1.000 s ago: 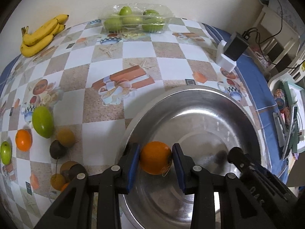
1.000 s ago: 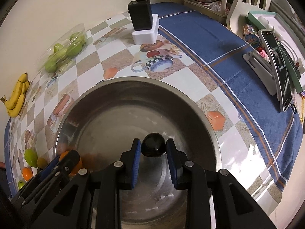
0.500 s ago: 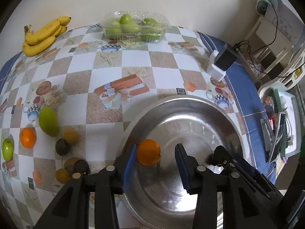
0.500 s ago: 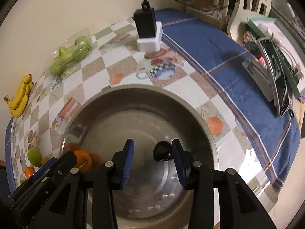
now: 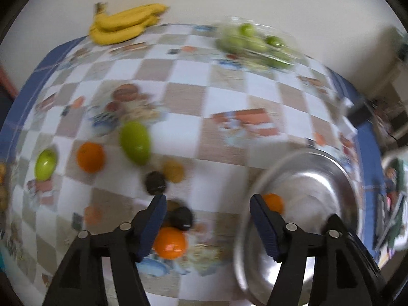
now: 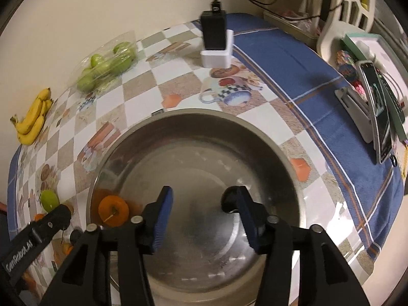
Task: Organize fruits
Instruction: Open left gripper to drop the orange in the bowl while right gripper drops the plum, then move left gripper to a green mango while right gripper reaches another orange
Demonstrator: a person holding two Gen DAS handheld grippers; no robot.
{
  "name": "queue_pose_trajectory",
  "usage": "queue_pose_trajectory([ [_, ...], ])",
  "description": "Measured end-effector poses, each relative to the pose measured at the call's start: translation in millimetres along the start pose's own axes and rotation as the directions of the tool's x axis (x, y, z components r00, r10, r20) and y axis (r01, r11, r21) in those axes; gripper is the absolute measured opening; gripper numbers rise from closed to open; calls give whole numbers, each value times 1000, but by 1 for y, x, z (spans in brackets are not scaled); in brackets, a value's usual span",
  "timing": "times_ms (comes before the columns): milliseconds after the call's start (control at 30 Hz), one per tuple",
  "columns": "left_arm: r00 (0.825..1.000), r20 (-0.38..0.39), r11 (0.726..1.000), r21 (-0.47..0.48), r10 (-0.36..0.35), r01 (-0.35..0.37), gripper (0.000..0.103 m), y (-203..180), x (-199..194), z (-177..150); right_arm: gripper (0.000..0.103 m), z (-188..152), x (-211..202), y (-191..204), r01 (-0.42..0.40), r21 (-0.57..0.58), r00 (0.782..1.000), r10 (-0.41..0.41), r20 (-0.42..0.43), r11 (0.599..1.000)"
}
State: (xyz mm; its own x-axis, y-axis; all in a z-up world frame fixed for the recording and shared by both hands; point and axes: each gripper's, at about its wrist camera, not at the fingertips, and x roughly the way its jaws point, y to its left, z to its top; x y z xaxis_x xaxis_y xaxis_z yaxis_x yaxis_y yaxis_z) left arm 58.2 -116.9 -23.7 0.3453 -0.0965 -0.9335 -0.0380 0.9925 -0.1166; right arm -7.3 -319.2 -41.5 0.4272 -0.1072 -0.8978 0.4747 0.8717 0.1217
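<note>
Your left claw point(image 5: 207, 204) pointed steeply down with its jaws apart, having just been opening, and nothing sat between them; its view was smeared by motion. It hung over the checked worktop point(image 5: 193, 97), just left of the steel bowl point(image 5: 339, 170). The orange point(image 5: 274, 202) it had let go lay inside the bowl, partly hidden behind the right finger. Loose fruit lay left of it: a green apple point(image 5: 45, 164), a second orange point(image 5: 90, 156), a green mango point(image 5: 135, 142), two dark round fruits, and a third orange point(image 5: 170, 242) by the left finger. Bananas point(image 5: 125, 23) lay at the far edge.

Your right claw point(image 6: 201, 211) also tilted down, over the middle of the bowl point(image 6: 255, 132), jaws apart and just been opening, with nothing clamped. The dark fruit point(image 6: 229, 201) lay on the bowl floor, half hidden behind the right finger. Only this view showed clearly the charger block point(image 6: 215, 43), the bagged green fruit point(image 6: 107, 63) and the phone on its stand point(image 6: 380, 109).
</note>
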Motion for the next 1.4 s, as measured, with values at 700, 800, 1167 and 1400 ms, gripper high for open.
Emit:
queue_pose_trajectory([
  [700,995,-9,982,-160,98,-98,103,58,14,1,103,-9,1,34,-50,-123,998,53,19,991],
  [800,995,-1,983,-156,100,-99,103,60,13,1,103,-11,0,37,-52,-128,998,56,24,990],
  [1167,993,28,987,-116,119,-115,103,68,6,4,103,-14,0,42,-64,-108,998,66,16,992],
  [1400,987,69,988,-52,146,-143,103,70,-3,10,103,-16,-3,48,-79,-122,996,83,28,989],
])
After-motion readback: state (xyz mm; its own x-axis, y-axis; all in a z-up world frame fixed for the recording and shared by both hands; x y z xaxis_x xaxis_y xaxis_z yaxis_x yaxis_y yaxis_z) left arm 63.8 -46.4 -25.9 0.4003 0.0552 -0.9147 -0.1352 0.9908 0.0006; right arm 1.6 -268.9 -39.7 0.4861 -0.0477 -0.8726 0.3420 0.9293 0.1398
